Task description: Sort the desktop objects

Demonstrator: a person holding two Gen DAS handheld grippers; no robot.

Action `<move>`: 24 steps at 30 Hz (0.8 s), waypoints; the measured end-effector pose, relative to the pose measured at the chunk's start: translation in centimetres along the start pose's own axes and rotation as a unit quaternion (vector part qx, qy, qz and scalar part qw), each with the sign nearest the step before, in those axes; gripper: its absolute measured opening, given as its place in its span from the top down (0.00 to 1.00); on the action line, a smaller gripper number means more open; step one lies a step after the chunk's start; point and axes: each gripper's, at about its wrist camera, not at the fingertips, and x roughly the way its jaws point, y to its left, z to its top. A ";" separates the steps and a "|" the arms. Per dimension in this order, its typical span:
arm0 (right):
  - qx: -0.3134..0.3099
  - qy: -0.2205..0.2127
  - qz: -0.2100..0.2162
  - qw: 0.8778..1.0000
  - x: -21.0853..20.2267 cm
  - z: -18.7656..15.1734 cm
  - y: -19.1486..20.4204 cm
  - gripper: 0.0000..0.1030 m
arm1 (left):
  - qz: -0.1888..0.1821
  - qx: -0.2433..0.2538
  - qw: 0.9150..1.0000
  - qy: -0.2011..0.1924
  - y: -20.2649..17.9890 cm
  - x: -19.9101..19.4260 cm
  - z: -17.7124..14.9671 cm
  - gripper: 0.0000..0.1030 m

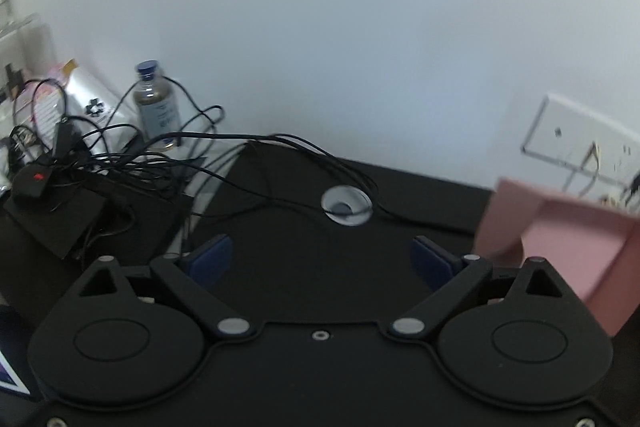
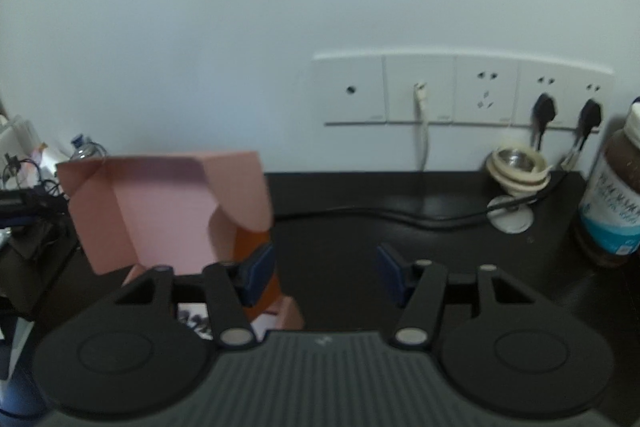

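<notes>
An open pink box (image 2: 160,211) with its lid flaps up stands on the black desk (image 2: 360,195), left of my right gripper (image 2: 326,273). That gripper is open and empty; its left finger (image 2: 256,275) is right beside the box's front. The same pink box (image 1: 560,247) shows at the right edge of the left wrist view, just right of my left gripper (image 1: 320,263), which is open wide and empty over the desk (image 1: 300,267).
A tangle of black cables (image 1: 120,163) and a black box (image 1: 60,219) lie at the left, with a clear bottle (image 1: 154,103) behind. A cable grommet (image 1: 346,205) is ahead. Wall sockets (image 2: 460,91), a cream lid stack (image 2: 518,167) and a brown bottle (image 2: 612,195) are at the right.
</notes>
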 end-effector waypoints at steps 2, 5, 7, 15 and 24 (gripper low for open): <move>-0.008 0.001 0.002 1.000 0.0 -0.2 0.4 0.46 | -0.018 0.012 1.000 0.003 -0.7 0.0 -0.2 0.06; -0.014 0.004 0.004 1.000 -0.1 -0.3 0.3 0.46 | -0.032 0.026 0.999 -0.001 -1.4 -0.3 -0.3 0.06; -0.013 0.007 0.009 1.000 -0.2 -0.5 0.1 0.46 | -0.030 0.041 0.999 -0.005 -1.8 -0.3 -0.5 0.06; -0.024 0.015 0.012 1.000 -0.5 -0.8 0.2 0.46 | -0.067 -0.001 0.998 0.002 0.1 -1.4 -0.1 0.06; -0.029 0.018 0.012 0.999 -0.3 -0.9 0.2 0.46 | -0.007 -0.046 0.999 -0.015 2.4 -1.7 -1.0 0.06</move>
